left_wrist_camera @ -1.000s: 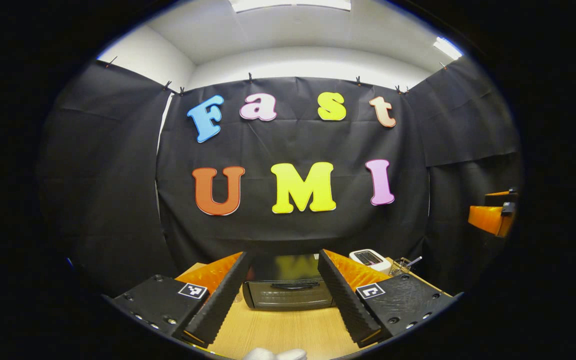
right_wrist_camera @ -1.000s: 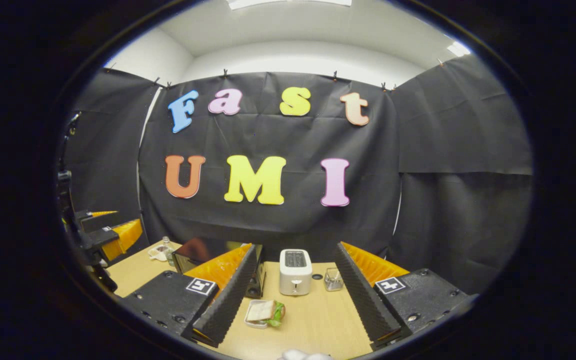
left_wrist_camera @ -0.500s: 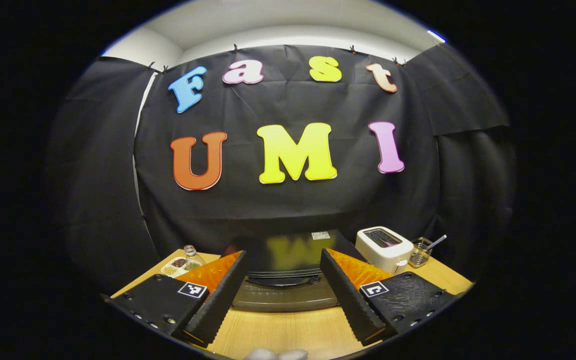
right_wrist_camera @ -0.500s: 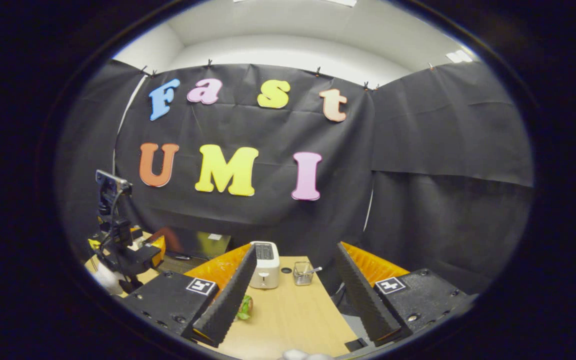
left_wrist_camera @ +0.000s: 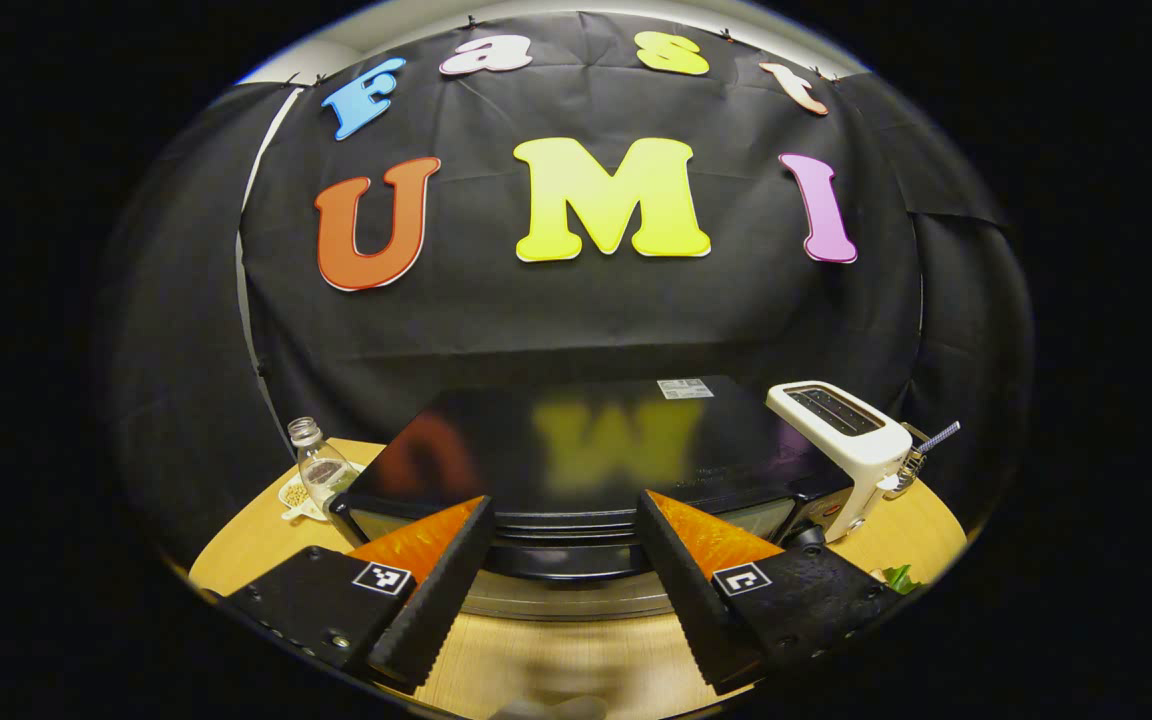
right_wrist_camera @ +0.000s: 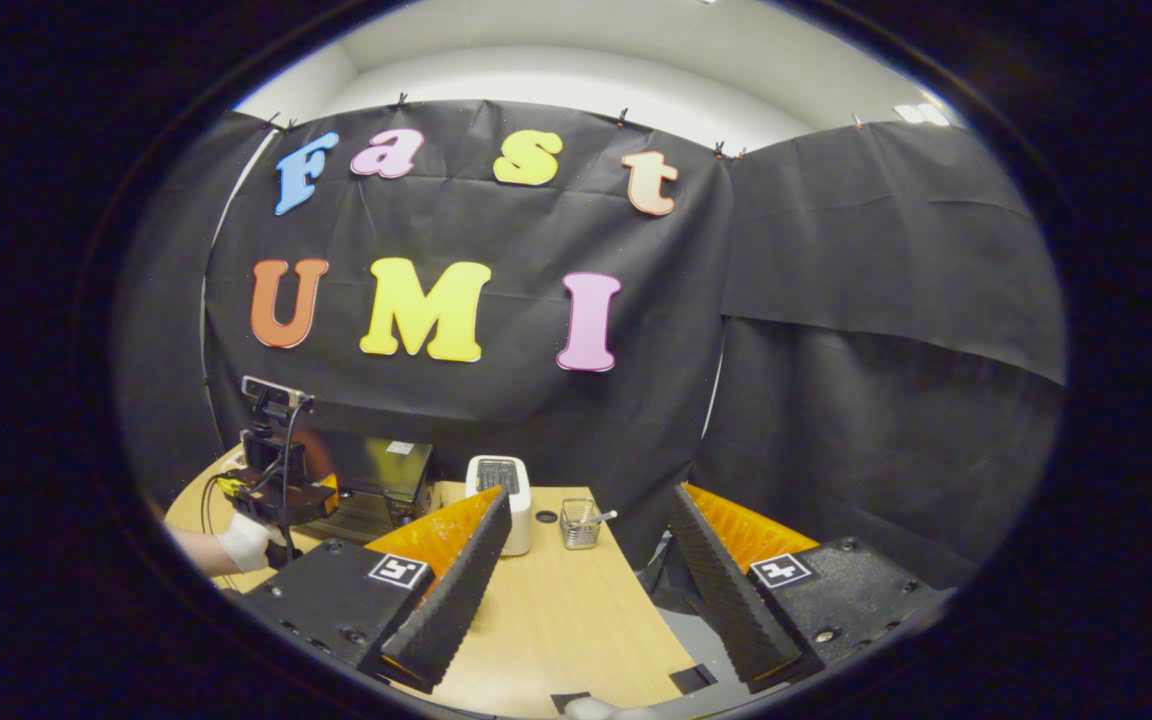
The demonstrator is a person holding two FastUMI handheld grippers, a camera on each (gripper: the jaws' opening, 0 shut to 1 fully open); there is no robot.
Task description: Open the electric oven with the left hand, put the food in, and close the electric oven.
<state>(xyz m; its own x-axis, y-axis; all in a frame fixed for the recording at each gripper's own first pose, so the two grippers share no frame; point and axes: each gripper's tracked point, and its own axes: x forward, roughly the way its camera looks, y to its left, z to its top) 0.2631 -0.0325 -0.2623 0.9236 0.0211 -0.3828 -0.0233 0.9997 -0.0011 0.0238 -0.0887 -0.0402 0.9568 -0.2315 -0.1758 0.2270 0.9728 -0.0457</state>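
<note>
The black electric oven (left_wrist_camera: 576, 445) stands right in front of me in the left gripper view, door shut, its dark handle (left_wrist_camera: 561, 562) running across the front. My left gripper (left_wrist_camera: 564, 508) is open, its fingers reaching to either side of the handle's middle; contact cannot be made out. A green leaf of the food (left_wrist_camera: 901, 577) peeks out at the lower right. In the right gripper view my right gripper (right_wrist_camera: 591, 498) hangs open and empty over the table (right_wrist_camera: 566, 620). Farther left there, the oven (right_wrist_camera: 376, 478) has the left gripper (right_wrist_camera: 281, 490) and a gloved hand (right_wrist_camera: 241, 542) in front of it.
A white toaster (left_wrist_camera: 841, 440) stands just right of the oven, with a wire basket (left_wrist_camera: 921, 455) holding a utensil beyond it. A small clear bottle (left_wrist_camera: 314, 470) and a dish (left_wrist_camera: 294, 495) sit left of the oven. The table's right edge (right_wrist_camera: 671, 650) drops off beside my right gripper.
My left gripper has come forward and down to the oven, whose handle now lies between its fingers. The right gripper has swung right, so the sandwich has left its view.
</note>
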